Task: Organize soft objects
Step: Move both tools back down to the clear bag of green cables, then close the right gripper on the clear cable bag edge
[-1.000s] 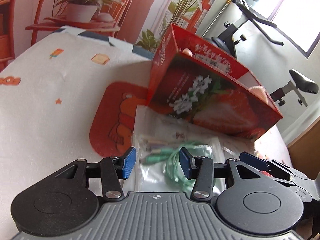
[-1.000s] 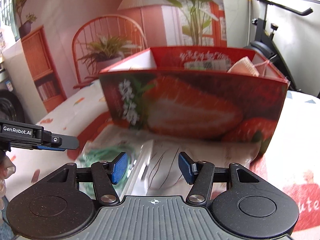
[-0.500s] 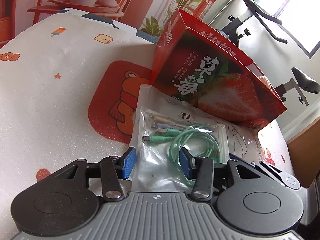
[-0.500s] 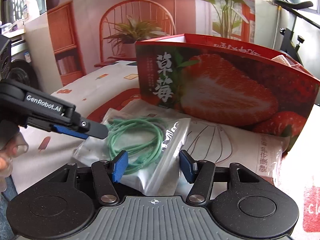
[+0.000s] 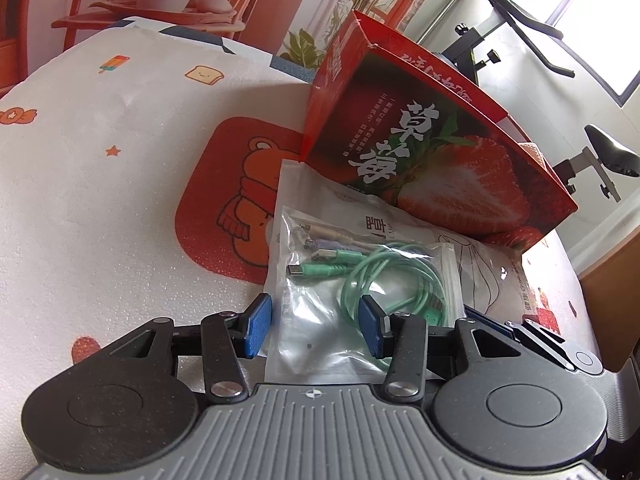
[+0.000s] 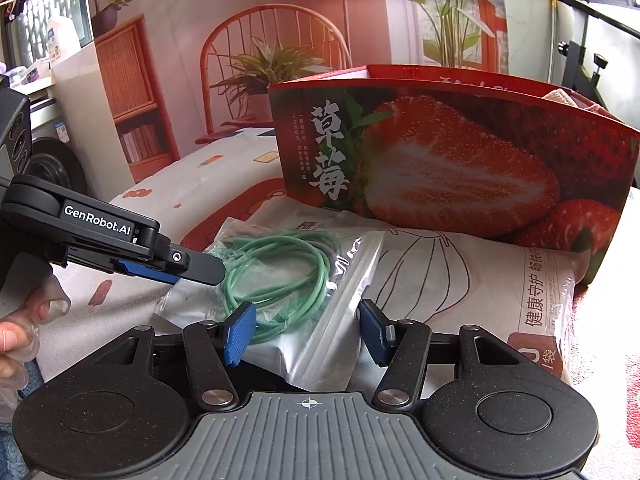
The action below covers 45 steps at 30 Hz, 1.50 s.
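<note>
A clear zip bag with a coiled green cable [image 5: 360, 272] [image 6: 280, 264] lies on a white printed soft pack [image 5: 492, 272] [image 6: 480, 280], in front of the red strawberry box [image 5: 440, 152] [image 6: 460, 168]. My left gripper [image 5: 314, 330] [image 6: 188, 270] hangs open over the bag's near end, and its pads do not press on it. From the other side, my right gripper [image 6: 307, 334] [image 5: 492, 322] stands open astride the bag's zip-end corner. A pinkish cloth [image 6: 568, 98] shows above the box's rim.
The table has a white cover with cartoon prints and a red bear mat [image 5: 224, 208] left of the pack. An exercise bike [image 5: 520, 20] stands behind the box. A person's gloved hand [image 6: 16, 328] holds the left gripper.
The right gripper has sunk closer to the zip bag. In the right wrist view the left gripper's tip has come over the bag's end. Neither pair of jaws has changed its width.
</note>
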### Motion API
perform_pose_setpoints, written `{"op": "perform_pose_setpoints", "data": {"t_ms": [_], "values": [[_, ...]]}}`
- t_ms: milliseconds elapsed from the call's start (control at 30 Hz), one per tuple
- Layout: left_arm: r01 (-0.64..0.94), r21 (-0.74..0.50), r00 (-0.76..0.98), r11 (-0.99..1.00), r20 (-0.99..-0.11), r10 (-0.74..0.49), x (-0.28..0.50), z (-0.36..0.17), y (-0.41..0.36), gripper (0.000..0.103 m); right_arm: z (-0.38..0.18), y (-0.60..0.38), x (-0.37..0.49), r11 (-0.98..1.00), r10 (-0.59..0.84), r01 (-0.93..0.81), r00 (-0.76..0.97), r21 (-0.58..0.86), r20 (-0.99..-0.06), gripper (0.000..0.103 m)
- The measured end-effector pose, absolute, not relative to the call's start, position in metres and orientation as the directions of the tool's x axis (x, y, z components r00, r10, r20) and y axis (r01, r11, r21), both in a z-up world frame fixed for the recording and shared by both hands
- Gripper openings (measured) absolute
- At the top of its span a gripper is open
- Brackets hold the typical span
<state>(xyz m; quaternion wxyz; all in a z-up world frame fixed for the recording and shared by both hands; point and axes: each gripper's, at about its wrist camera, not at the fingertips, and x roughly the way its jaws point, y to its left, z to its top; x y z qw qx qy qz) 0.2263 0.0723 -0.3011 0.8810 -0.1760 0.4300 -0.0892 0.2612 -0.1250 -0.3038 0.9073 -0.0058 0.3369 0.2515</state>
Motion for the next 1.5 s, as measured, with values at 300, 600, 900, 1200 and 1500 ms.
{"op": "perform_pose_setpoints", "data": {"t_ms": [300, 600, 900, 1200, 1500], "values": [[0.017, -0.372, 0.610, 0.928, -0.731, -0.304, 0.225, -0.296, 0.069, 0.049, -0.303, -0.131, 0.261, 0.868, 0.482, -0.436, 0.622, 0.239, -0.617, 0.050], [0.043, -0.353, 0.610, 0.935, -0.732, -0.304, 0.221, -0.292, 0.063, 0.049, -0.306, -0.146, 0.268, 0.839, 0.543, -0.358, 0.581, 0.409, -0.606, 0.017], [0.081, -0.370, 0.603, 0.926, -0.722, -0.340, 0.219, -0.288, 0.056, 0.049, -0.295, -0.162, 0.265, 0.868, 0.496, -0.323, 0.619, 0.378, -0.609, 0.014], [0.162, -0.336, 0.578, 0.928, -0.730, -0.365, 0.240, -0.288, 0.027, 0.049, -0.294, -0.186, 0.251, 0.894, 0.447, -0.316, 0.630, 0.317, -0.634, 0.014], [0.184, -0.362, 0.568, 0.914, -0.719, -0.399, 0.263, -0.292, 0.011, 0.050, -0.300, -0.198, 0.249, 0.899, 0.438, -0.296, 0.639, 0.323, -0.633, 0.015]]}}
